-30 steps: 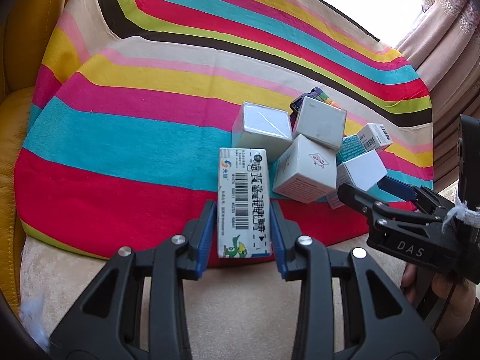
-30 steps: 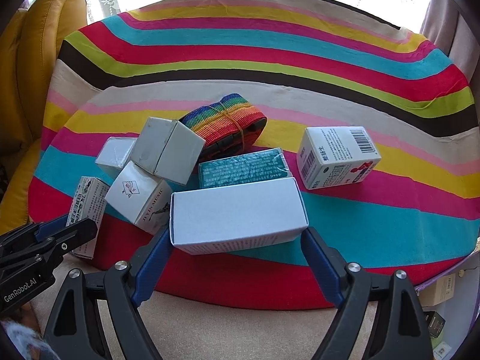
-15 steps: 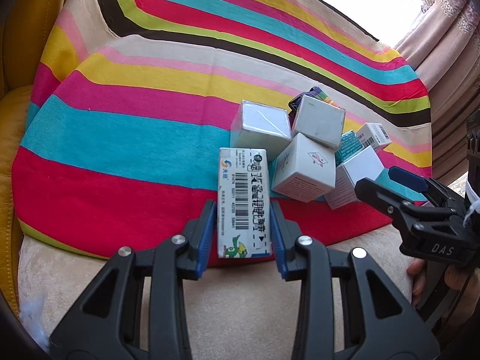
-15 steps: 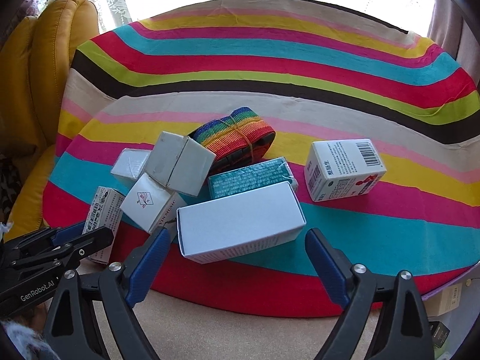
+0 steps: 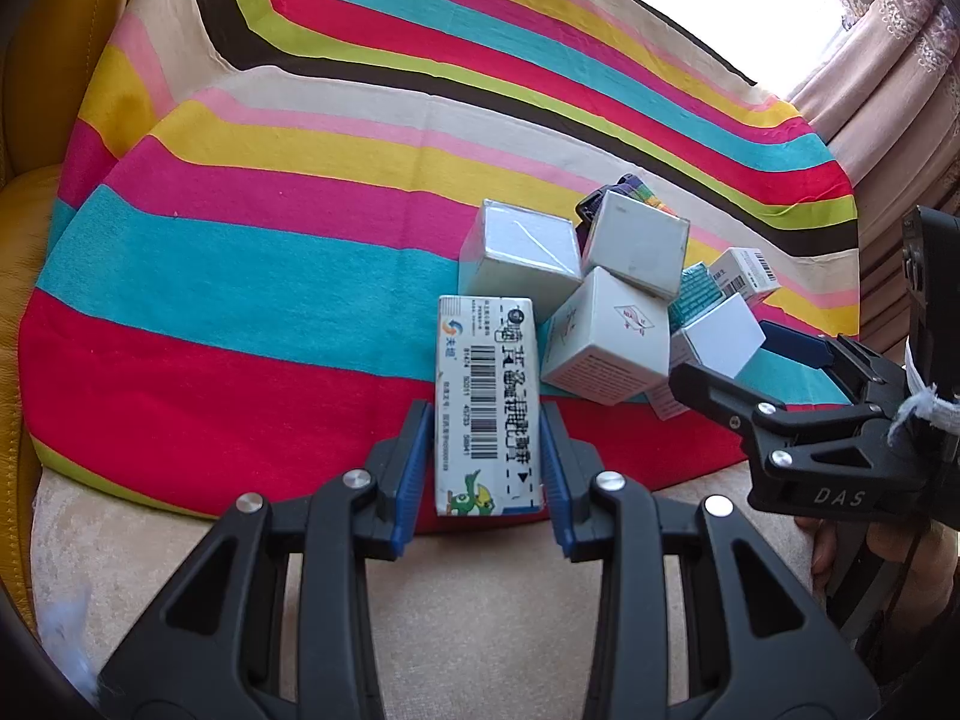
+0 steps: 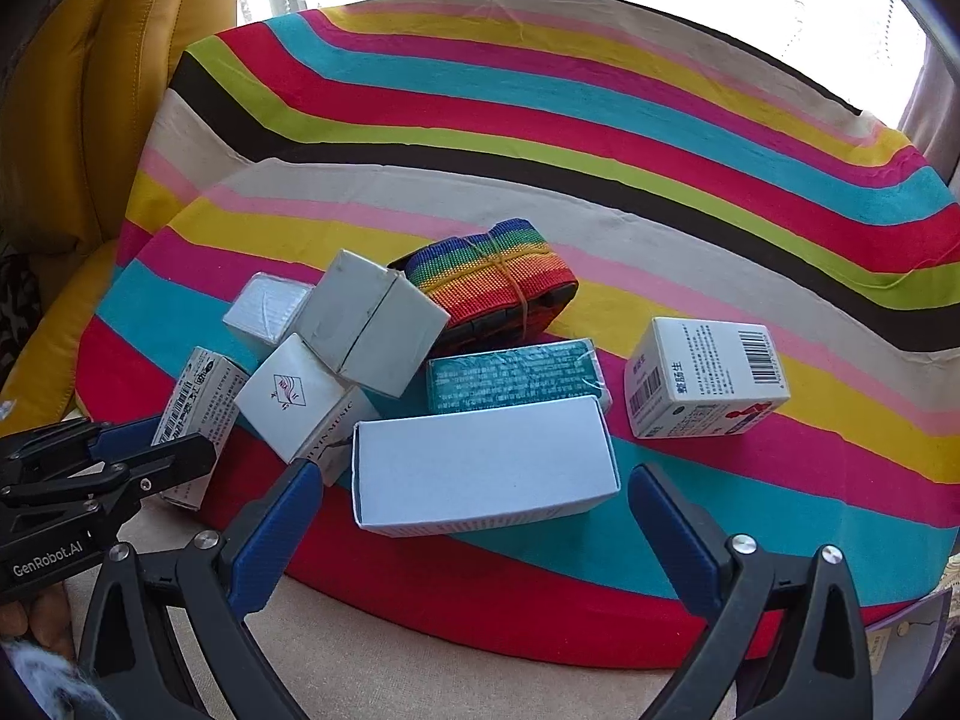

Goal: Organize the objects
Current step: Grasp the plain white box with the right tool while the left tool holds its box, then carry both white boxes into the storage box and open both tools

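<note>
The barcoded carton (image 5: 487, 402) is lying at the near edge of the striped cloth (image 5: 252, 276), and the left tongs (image 5: 487, 468) are closing their blue pads on its long sides, apparently gripping it. Just beside it, the other boxes are leaning together in a heap. The right tongs (image 6: 471, 531) are hanging wide apart around the plain white box (image 6: 483, 465), touching nothing. I'd judge the sorting is only starting; next, the carton needs lifting clear without nudging the tilted logo box (image 5: 606, 342).
</note>
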The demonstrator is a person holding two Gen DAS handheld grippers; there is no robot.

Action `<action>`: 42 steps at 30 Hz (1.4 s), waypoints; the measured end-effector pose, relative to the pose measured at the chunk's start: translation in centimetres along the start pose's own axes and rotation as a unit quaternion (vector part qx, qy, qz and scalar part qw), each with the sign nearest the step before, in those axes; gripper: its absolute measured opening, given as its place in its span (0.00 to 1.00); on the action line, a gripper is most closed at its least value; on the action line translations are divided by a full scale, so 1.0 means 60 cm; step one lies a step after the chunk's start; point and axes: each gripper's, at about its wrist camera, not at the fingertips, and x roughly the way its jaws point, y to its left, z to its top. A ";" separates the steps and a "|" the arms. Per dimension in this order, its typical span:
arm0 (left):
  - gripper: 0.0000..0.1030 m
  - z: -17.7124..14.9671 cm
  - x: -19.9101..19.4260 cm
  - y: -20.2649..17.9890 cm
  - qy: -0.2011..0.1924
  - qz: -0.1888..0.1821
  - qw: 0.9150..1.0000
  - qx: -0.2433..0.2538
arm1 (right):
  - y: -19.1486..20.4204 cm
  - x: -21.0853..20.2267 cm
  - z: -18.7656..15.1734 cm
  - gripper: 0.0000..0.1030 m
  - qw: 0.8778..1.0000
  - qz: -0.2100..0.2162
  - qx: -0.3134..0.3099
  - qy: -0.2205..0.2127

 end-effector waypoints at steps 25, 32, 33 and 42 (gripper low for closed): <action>0.38 -0.025 -0.061 -0.045 -0.074 0.072 0.994 0.036 | -0.004 -0.050 -0.053 0.85 0.998 -0.018 0.003 -0.053; 0.38 -0.045 -0.090 -0.088 -0.096 0.085 0.988 0.082 | -0.021 -0.093 -0.088 0.85 0.997 -0.008 0.041 -0.072; 0.38 -0.048 -0.093 -0.097 -0.098 0.085 0.988 0.090 | -0.023 -0.099 -0.094 0.85 0.996 -0.008 0.046 -0.075; 0.38 -0.085 -0.102 -0.173 -0.086 0.065 0.984 0.144 | -0.050 -0.155 -0.154 0.85 0.992 -0.017 0.088 -0.091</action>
